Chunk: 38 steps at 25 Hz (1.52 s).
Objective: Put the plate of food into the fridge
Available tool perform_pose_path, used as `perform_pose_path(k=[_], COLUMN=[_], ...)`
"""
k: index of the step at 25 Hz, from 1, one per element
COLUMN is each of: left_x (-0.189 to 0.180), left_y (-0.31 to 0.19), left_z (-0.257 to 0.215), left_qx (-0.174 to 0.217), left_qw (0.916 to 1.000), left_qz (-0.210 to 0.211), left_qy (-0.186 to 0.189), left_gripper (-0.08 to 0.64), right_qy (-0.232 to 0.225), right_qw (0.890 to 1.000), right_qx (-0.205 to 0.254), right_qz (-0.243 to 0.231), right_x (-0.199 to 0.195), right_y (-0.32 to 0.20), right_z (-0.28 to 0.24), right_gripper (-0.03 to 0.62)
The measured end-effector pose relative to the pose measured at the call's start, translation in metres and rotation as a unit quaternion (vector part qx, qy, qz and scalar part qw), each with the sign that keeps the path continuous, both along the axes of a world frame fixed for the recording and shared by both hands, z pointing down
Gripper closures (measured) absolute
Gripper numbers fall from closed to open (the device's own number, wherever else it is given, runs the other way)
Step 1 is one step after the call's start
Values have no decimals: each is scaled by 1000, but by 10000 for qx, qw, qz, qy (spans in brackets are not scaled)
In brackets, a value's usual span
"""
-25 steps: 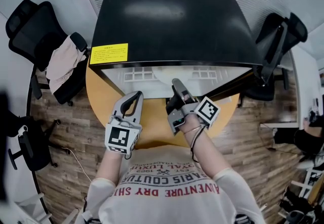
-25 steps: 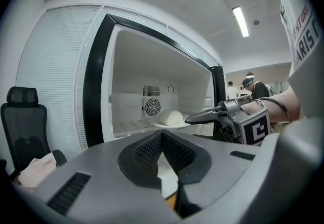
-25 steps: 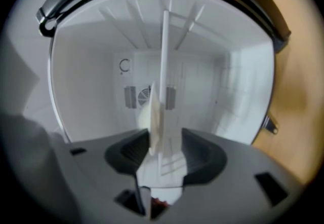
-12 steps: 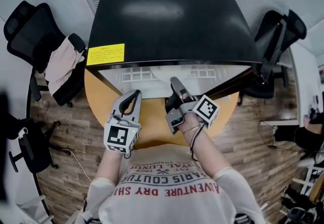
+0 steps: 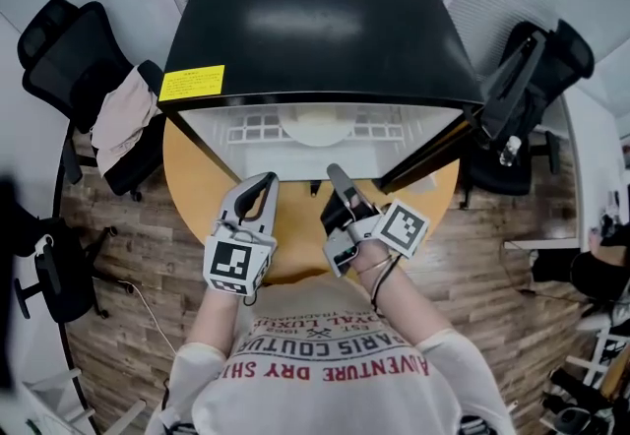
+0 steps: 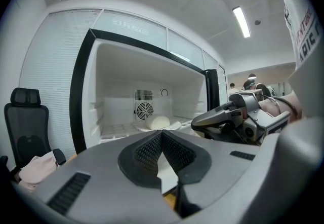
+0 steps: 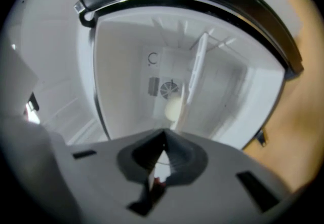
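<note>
fridge (image 5: 315, 30) fills the middle of my head view, black on top and white inside, standing on the round wooden table (image 5: 197, 197). its door (image 5: 507, 89) is swung wide to the right. a black chair (image 5: 59, 59) stands left of the table with a pale cloth (image 5: 118, 118) draped over it. nearer me, both tongs hang over the table's near side, apart from the fridge and pointing into it. the left tongs (image 5: 265, 184) are clenched, tips together, nothing in them. the right tongs (image 5: 334, 171) have just been closing and sit pinched together too, with nothing between them; they are rolled to one side. the plate (image 5: 315, 136) lies on the white shelf (image 5: 256, 136) inside the fridge. the food (image 5: 315, 118), a pale rounded lump, sits on it in front of the rear fan (image 6: 144, 111). a yellow sticker (image 5: 192, 84) marks the fridge's front left corner.
</note>
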<state>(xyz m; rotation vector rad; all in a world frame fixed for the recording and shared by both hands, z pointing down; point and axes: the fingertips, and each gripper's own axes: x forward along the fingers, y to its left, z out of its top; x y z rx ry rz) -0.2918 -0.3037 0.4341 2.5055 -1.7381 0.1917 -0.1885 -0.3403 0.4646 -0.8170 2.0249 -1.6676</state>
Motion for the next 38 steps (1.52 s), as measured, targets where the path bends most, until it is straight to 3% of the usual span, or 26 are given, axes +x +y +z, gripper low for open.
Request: perform_pose_path(k=[5, 9, 11, 15, 20, 23, 25, 29, 33, 38], left_x=[15, 20, 22, 28, 28, 27, 27, 27, 28, 26], left_y=[17, 29, 34, 44, 51, 54, 56, 57, 55, 54], left_z=[-9, -11, -11, -12, -16, -19, -20, -21, -22, -23], left_qx=[77, 100, 92, 102, 161, 194, 211, 241, 255, 261], left_qw=[9999, 9997, 9996, 9995, 9992, 9991, 9990, 9989, 9989, 9989], left_qz=[-97, -214, -256, -283, -363, -385, -387, -403, -397, -393], left_qy=[-26, -27, -7, -40, -48, -31, -11, -10, -7, -1], left_gripper=[531, 531, 531, 531, 531, 531, 531, 531, 531, 531], right_qy=[397, 1521, 2240, 3409, 3979, 4167, 4170, 3995, 4012, 3994], right_qw=[9919, 9749, 9520, 8777, 8090, 7777, 7751, 7972, 7912, 7960], right_qx=[1015, 1517, 2021, 3325, 4286, 4662, 4700, 4477, 4561, 4494], right_qz=[-655, -584, -524, -530, -589, -651, -667, -672, -704, -701], right_x=[4, 26, 36, 44, 38, 34, 33, 35, 32, 30], right_y=[23, 27, 27, 33, 47, 55, 58, 60, 61, 63], right_z=[-28, -16, -12, -25, -43, -44, -43, -46, -56, -62], right_gripper=[565, 565, 565, 565, 565, 565, 563, 565, 565, 565])
